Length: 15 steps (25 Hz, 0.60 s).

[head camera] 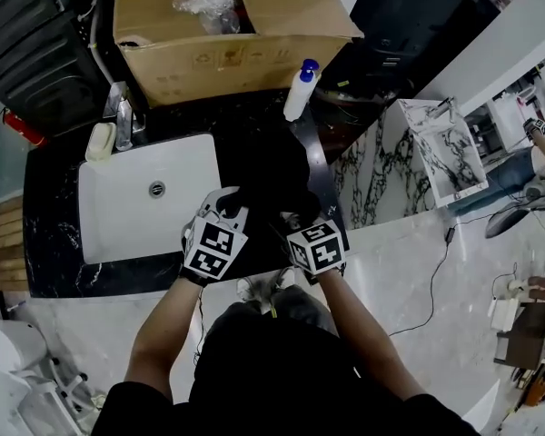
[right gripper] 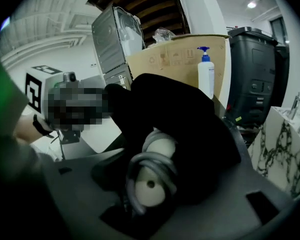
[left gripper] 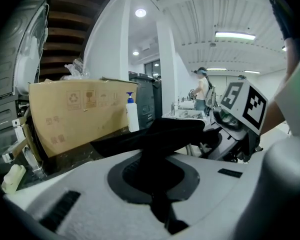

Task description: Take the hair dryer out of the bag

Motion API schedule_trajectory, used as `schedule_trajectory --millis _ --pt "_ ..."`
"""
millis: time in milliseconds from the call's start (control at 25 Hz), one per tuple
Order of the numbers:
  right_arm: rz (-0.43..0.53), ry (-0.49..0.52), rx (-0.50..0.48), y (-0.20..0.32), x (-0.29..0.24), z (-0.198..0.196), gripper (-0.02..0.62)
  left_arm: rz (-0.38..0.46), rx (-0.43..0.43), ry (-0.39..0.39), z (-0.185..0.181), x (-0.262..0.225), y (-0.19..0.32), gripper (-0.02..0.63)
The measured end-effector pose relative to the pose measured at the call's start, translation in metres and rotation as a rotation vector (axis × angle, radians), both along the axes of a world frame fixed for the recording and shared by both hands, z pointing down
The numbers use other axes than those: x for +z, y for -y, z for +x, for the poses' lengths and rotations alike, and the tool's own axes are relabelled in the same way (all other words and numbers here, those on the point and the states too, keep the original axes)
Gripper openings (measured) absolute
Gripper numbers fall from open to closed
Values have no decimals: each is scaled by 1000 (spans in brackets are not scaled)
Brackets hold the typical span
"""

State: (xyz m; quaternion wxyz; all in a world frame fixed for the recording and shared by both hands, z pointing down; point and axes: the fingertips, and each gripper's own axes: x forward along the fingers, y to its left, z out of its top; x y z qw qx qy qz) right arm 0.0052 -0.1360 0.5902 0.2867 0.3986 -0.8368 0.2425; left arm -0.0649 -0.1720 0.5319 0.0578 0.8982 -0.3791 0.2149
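Hair dryer [right gripper: 149, 185] is peeking out of the black bag [head camera: 274, 171] on the counter [head camera: 53, 209], its white end wrapped in grey cord [right gripper: 159, 160]. Your left hand-held gripper [head camera: 229, 205] is clamped tight on the bag's fabric, pinning it. Your right hand-held gripper [head camera: 295, 218] stands wide, jaws either side of that end, with no squeeze showing. Most of it looks buried, so 2 jobs remain: grip and pull.

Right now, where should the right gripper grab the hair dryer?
The hair dryer by its white, cord-wrapped end, the only part out of the black bag. Come straight at the bag's mouth: that end sits between the right gripper's open jaws.
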Motion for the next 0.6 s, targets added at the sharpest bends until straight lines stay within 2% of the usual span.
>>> schedule_trajectory --millis 240,600 --pt "37 26 -45 -19 -8 8 255 17 10 3 8 -15 26 23" --pt "108 10 -135 -36 -29 18 255 30 -3 -30 19 -25 52 22"
